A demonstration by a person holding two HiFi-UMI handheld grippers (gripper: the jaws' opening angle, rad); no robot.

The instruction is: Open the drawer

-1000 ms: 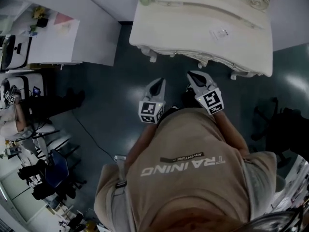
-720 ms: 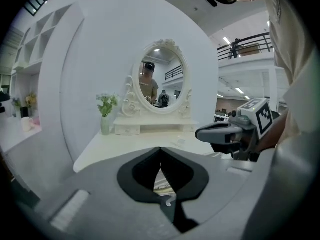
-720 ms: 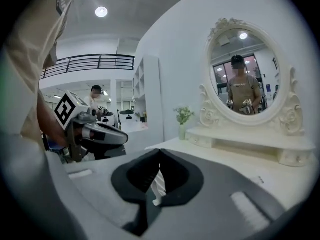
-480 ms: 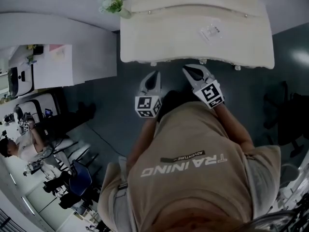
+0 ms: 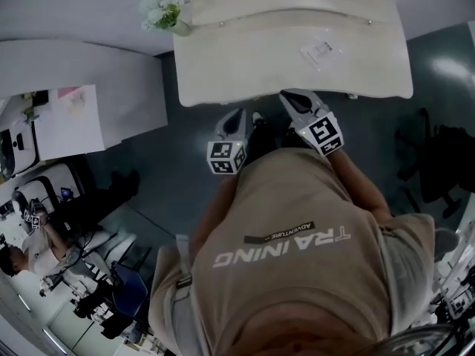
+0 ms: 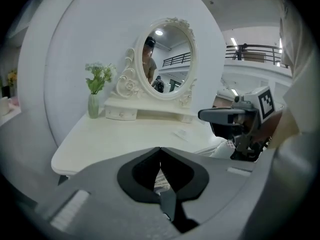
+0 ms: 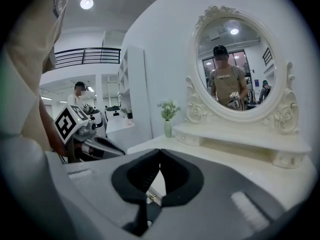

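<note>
A white dressing table (image 5: 245,65) fills the top of the head view; its front face is hidden below the edge. On its back shelf, a small drawer with knobs (image 6: 121,115) sits under the oval mirror (image 6: 167,59). My left gripper (image 5: 239,113) is shut and empty, just short of the table's front edge. My right gripper (image 5: 289,96) reaches that edge, jaws together with nothing between them. The left gripper view has its own jaws (image 6: 160,151) closed before the tabletop (image 6: 115,144). The right gripper view also shows closed jaws (image 7: 160,153).
A vase of flowers (image 5: 162,7) stands at the table's back left, and a small card (image 5: 318,49) lies on top. A white desk (image 5: 82,117) is to the left, a black chair (image 5: 438,169) to the right. A seated person (image 5: 30,251) is at lower left.
The person has stepped closer to the dressing table. Both grippers have moved forward to its front edge, still shut.
</note>
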